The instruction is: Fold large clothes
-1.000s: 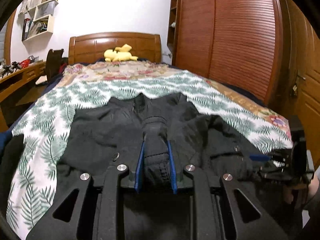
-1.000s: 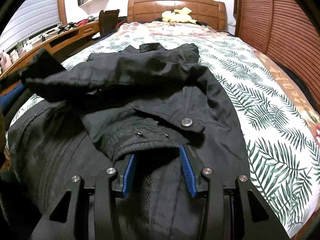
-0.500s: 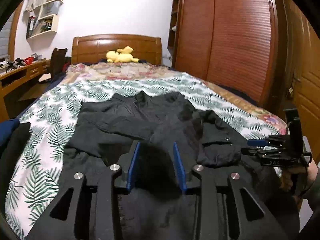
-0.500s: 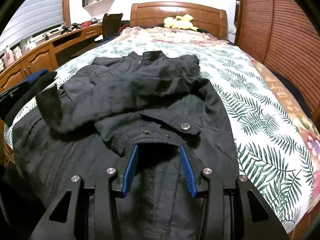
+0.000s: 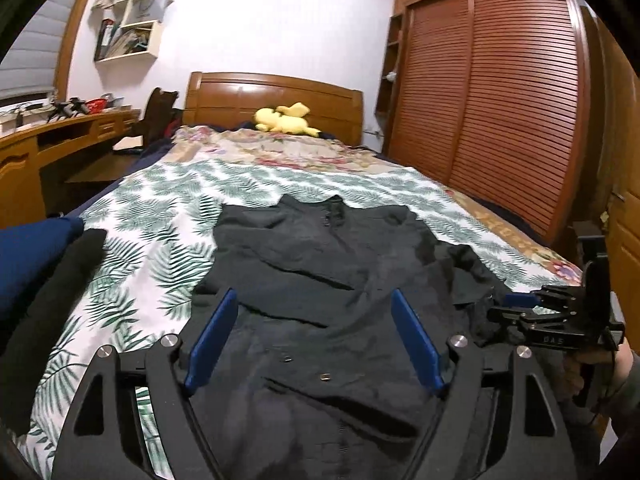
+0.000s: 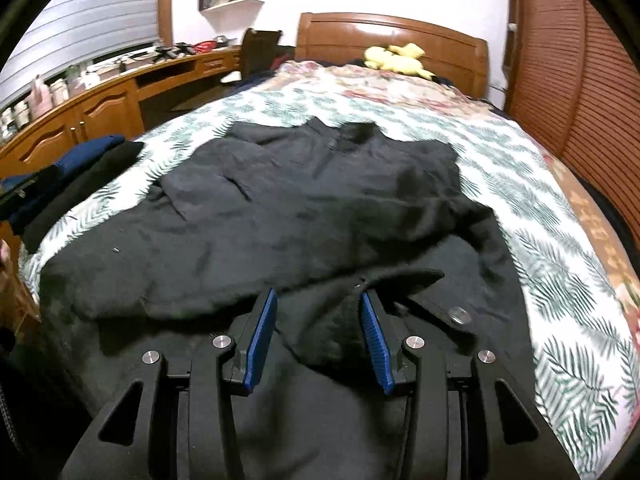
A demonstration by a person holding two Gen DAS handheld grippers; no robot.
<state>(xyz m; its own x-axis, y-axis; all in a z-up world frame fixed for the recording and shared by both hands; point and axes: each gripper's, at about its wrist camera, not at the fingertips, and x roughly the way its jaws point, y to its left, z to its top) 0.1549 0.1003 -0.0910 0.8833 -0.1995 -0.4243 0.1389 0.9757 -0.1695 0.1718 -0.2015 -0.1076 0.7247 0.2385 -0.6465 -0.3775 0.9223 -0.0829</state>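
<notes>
Our left gripper (image 5: 314,336) has let go of the black sleeve, and its blue fingers (image 5: 212,336) are spreading with nothing squeezed between them. We see the big black cloth jacket (image 5: 320,264) lying flat on the leaf-print bed cover (image 5: 160,208). Our right gripper (image 6: 318,336) hovers half spread over a cuff; its fingers do not pinch it.

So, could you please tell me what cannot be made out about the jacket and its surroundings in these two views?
- Black jacket: its hem is cut off by the bottom edge and by the left hand-held gripper, whose jaws are opening.
- Shelf contents: too small, left view.
- Bedspread at right: motion-blurred, right view.
- Folded clothes: cut off by the left edge.
</notes>
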